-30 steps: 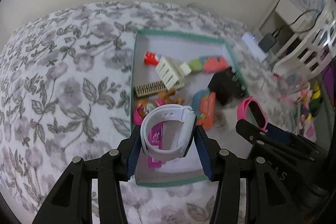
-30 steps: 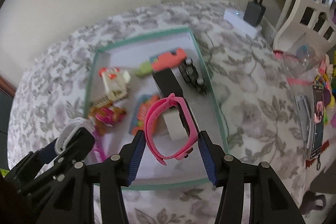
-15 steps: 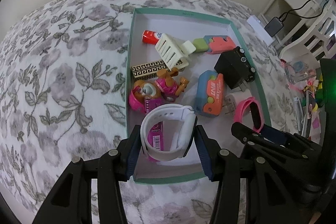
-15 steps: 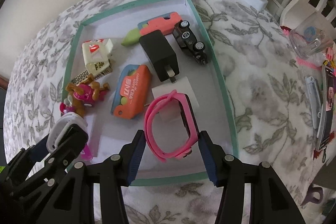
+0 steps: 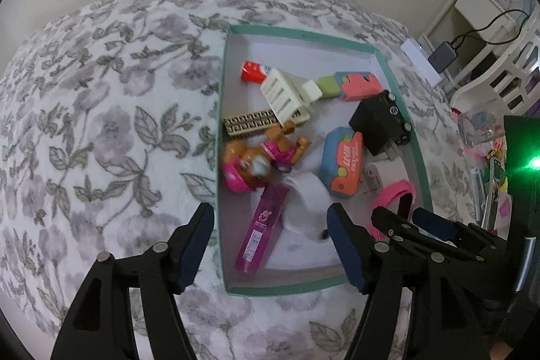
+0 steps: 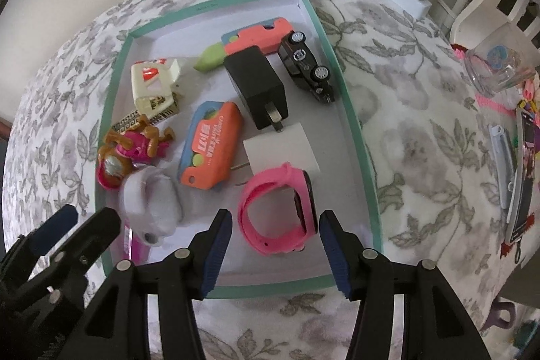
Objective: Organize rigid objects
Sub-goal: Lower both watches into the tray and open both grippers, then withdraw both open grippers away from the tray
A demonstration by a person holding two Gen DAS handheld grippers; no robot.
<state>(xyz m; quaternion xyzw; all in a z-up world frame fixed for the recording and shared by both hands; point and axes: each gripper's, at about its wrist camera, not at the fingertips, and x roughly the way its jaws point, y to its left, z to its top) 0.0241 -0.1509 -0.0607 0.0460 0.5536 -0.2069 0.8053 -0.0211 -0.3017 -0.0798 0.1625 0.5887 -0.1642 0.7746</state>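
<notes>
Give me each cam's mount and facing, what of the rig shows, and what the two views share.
Left wrist: sits on the left tongs, looking steeply down at the teal box on the floral cover; its own jaws are opening, the blurred white watch free between them; the right tongs show at lower right.
Right wrist: sits on the right tongs, looking down at the same box; the pink watch lies between its jaws, which are opening; the left tongs show at lower left.
Shared: box, both watches, orange toy, black charger.

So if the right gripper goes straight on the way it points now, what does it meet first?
Most likely the pink watch, which lies between the opening jaws of the right gripper with gaps on both sides. Under it is the floor of the green-rimmed box. Depth is unclear.
</notes>
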